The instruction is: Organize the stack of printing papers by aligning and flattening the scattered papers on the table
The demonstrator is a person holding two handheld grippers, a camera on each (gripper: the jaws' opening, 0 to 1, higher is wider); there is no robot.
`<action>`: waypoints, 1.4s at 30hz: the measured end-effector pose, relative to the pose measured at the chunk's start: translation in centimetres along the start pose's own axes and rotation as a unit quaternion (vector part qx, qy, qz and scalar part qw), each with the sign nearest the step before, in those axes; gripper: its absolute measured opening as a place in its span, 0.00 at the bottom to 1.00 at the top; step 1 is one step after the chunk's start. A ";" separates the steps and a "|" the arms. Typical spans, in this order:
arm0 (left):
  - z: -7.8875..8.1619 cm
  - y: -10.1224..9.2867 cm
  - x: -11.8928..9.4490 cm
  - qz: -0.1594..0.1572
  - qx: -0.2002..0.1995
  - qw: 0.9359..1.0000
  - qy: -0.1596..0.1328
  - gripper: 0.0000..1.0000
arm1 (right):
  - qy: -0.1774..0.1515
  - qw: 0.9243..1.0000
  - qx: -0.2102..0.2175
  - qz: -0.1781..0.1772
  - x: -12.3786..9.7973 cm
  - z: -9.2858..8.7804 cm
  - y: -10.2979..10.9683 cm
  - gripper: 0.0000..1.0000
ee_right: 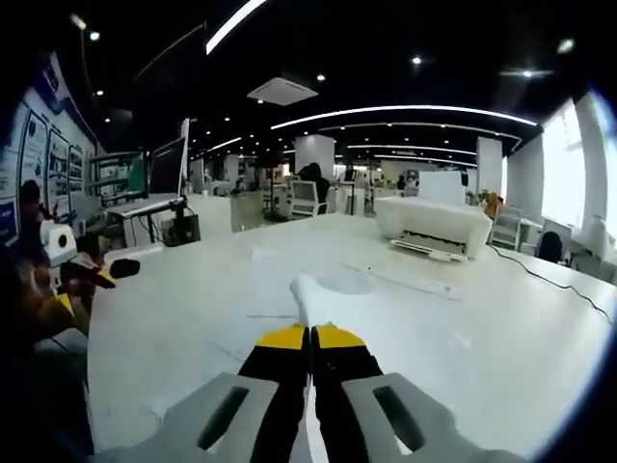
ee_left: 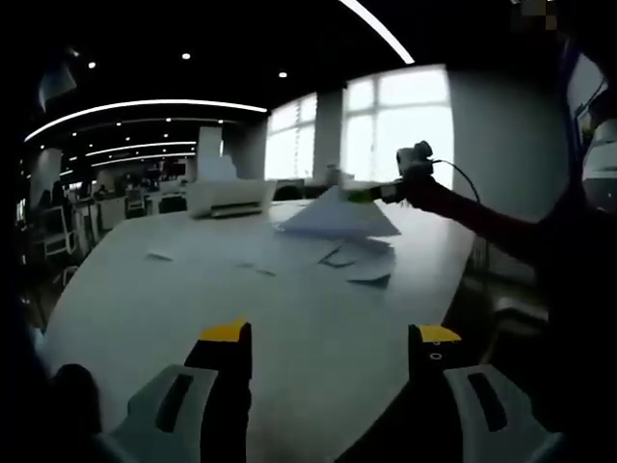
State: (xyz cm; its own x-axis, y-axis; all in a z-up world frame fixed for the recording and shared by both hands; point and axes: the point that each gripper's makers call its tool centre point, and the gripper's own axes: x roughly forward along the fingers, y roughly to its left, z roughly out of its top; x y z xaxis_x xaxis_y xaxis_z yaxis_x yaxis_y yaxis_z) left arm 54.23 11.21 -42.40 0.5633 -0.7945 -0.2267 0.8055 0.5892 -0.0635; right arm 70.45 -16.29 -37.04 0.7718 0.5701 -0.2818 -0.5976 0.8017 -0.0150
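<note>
Several white printing papers [ee_left: 352,258] lie scattered on the far right part of the white table [ee_left: 193,299]. Above them my right gripper [ee_left: 371,195] comes in from the right, shut on the edge of a lifted sheet [ee_left: 337,218]. In the right gripper view, the same sheet [ee_right: 321,294] runs forward from the shut yellow-tipped right gripper [ee_right: 310,338]. My left gripper [ee_left: 333,336] stands open over the table's near edge, with nothing between its jaws. It also shows at the left of the right gripper view as the left gripper [ee_right: 82,289], held in a hand.
A white printer [ee_left: 228,197] stands at the back of the table, seen as the printer [ee_right: 432,226] with a cable trailing right. A small paper scrap [ee_left: 159,256] lies alone. A monitor [ee_right: 166,166] and office chairs [ee_right: 306,198] stand beyond the table.
</note>
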 end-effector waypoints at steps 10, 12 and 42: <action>0.0 0.0 -0.1 0.002 0.004 1.000 0.001 0.69 | -0.003 1.000 0.007 0.014 -0.8 0.0 1.4 0.00; 0.1 -0.1 0.0 0.002 0.004 1.000 0.000 0.69 | -0.003 1.000 0.004 0.017 -1.0 0.1 1.7 0.00; 0.3 -0.3 0.0 0.001 0.006 1.000 -0.003 0.69 | 0.014 0.997 -0.026 0.075 -2.4 0.5 6.3 0.00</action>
State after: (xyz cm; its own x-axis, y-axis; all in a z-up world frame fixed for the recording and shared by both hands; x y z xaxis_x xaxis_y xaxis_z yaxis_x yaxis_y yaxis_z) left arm 54.09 11.01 -42.14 0.5665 -0.7936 -0.2217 0.8061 0.5896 -0.0508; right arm 64.90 -12.53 -36.01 0.6671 0.6772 -0.3104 -0.7168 0.6970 -0.0200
